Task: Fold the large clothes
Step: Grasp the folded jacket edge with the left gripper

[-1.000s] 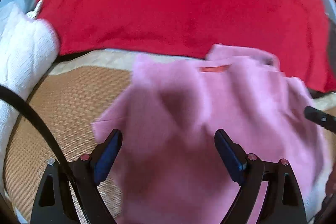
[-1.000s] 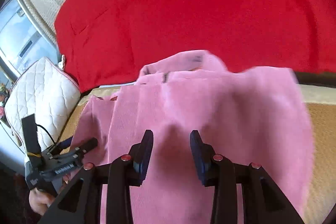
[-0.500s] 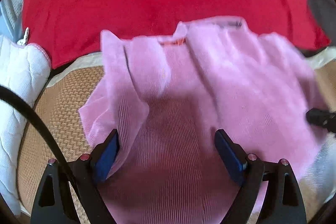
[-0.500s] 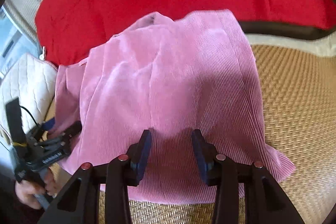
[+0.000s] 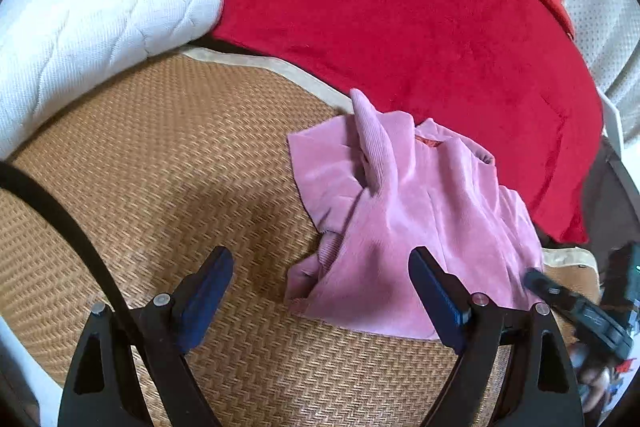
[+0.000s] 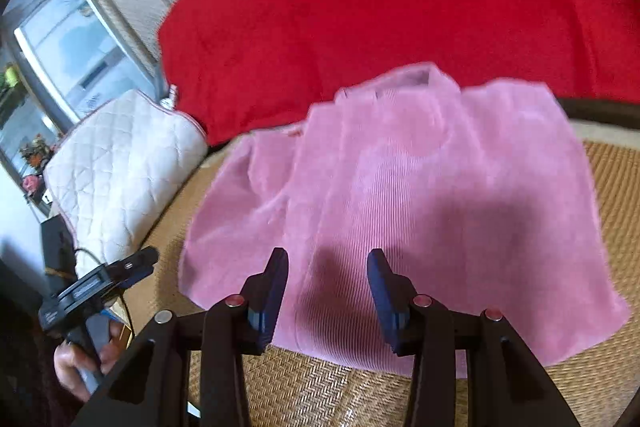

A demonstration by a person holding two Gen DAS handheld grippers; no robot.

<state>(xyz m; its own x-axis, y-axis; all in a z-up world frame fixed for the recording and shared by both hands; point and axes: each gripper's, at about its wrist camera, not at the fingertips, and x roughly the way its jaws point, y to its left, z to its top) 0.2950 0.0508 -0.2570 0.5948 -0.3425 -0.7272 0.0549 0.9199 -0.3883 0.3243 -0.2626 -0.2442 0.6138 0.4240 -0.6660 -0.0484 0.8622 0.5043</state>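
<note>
A pink corduroy garment (image 5: pixel 408 219) lies partly folded and rumpled on the woven straw mat (image 5: pixel 160 167); one sleeve sticks up at its far left. It fills the middle of the right wrist view (image 6: pixel 420 187). My left gripper (image 5: pixel 320 291) is open and empty, held above the mat at the garment's near left edge. My right gripper (image 6: pixel 328 287) is open and empty, just above the garment's near hem. The right gripper's tip also shows at the right edge of the left wrist view (image 5: pixel 560 297).
A red blanket (image 5: pixel 400 7) covers the bed behind the mat. A white quilted pillow (image 5: pixel 80 7) lies at the far left; it also shows in the right wrist view (image 6: pixel 120 179). A window (image 6: pixel 72 51) is at the left.
The pink garment has been let down onto the mat. The left gripper has pulled back and to the left, off the garment. The right gripper has opened wider and drawn back.
</note>
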